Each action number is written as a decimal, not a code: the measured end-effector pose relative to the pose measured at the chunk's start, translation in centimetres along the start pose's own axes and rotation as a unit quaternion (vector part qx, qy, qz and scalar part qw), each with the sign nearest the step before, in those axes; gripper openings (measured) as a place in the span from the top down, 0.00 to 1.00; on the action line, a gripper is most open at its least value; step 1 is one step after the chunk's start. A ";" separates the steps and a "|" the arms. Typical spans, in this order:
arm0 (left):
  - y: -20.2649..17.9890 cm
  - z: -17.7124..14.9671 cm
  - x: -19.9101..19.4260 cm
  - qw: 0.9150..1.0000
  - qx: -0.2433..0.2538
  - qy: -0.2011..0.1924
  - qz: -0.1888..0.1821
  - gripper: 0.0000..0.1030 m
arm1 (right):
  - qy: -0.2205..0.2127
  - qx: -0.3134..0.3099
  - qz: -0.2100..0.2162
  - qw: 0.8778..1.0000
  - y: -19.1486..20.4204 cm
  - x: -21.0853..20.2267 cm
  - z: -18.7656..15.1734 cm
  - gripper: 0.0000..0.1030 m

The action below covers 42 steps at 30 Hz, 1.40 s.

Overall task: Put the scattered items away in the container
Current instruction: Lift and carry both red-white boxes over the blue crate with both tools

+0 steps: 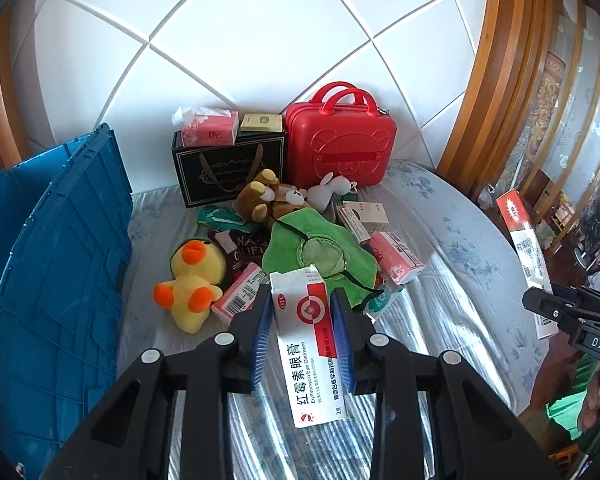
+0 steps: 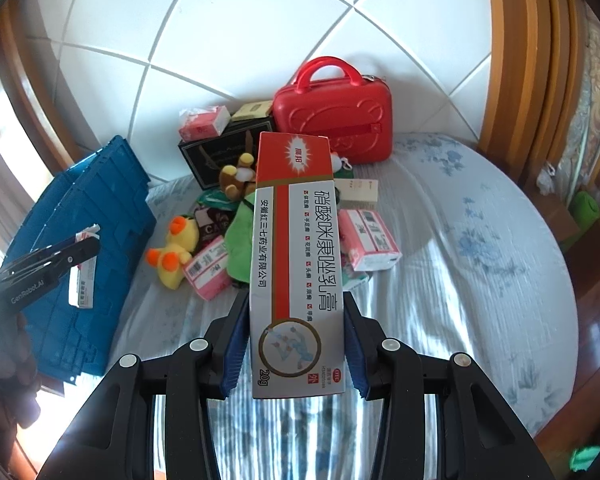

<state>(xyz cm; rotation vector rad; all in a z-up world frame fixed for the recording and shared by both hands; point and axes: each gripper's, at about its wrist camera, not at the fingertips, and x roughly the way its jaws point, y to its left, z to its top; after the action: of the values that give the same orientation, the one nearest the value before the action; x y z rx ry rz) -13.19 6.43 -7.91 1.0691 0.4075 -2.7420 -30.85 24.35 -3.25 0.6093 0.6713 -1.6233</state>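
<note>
I see a glossy red plastic case (image 1: pixel 338 144); left of it, matt ribbed blue plastic crate (image 1: pixel 56 248); before it, plush duck (image 1: pixel 192 280).

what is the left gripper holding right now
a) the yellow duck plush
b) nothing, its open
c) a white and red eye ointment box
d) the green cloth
c: in the left wrist view the left gripper has its blue pads against both sides of the eye ointment box, lifted above the bed, while the yellow duck plush and green cloth lie untouched beyond it.

Left claw (image 1: pixel 302 320) clamps the eye-ointment box (image 1: pixel 310 344) — blue crate (image 1: pixel 56 264) at left.
</note>
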 end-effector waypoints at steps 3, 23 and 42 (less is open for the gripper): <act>0.3 0.4 -1.4 1.000 0.005 -0.008 -0.004 0.72 | -0.005 -0.002 0.002 1.000 0.9 -0.7 0.0 0.59; 7.6 1.5 -7.8 0.998 -0.007 -0.058 0.012 0.72 | -0.038 -0.045 0.047 0.997 9.7 -2.3 1.5 0.59; 14.6 1.7 -10.5 0.996 -0.030 -0.081 0.014 0.72 | -0.050 -0.078 0.076 0.993 17.8 -2.3 2.1 0.59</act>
<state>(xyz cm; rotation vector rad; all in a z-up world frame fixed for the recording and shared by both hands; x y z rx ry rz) -2.93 -7.31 -2.36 0.8254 0.4447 -2.7459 -12.96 22.34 -1.80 0.4506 0.6548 -1.4360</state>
